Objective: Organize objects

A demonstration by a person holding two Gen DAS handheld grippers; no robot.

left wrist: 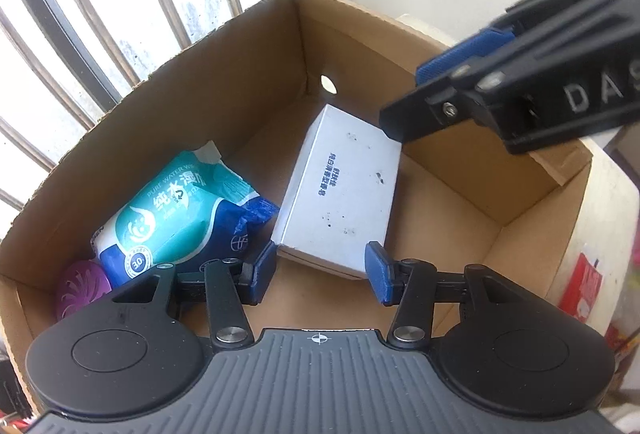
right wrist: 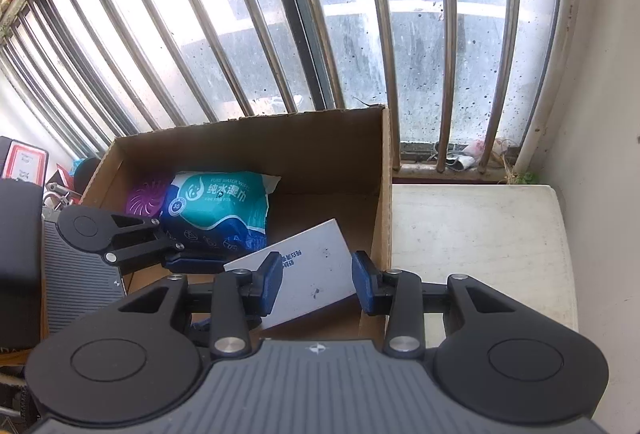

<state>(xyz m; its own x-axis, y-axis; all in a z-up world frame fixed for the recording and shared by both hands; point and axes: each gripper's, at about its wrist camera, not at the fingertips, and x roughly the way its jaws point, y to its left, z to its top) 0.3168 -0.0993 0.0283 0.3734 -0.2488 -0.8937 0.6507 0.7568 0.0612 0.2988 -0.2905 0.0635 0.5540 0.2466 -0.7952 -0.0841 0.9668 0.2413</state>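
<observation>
Both grippers pointed steeply down over the open cardboard box [left wrist: 192, 122]. The left gripper [left wrist: 320, 270] and right gripper [right wrist: 316, 284] each stood part open, apparently grasping nothing. The white carton [left wrist: 340, 190] lay tilted on the box floor, beside the wet-wipes pack [left wrist: 176, 218] and the purple disc [left wrist: 80, 290].

My left wrist camera looks steeply down, close, into the cardboard box [left wrist: 192, 106]; my right views it toward the barred window [right wrist: 360, 14] at twelve o'clock.
</observation>
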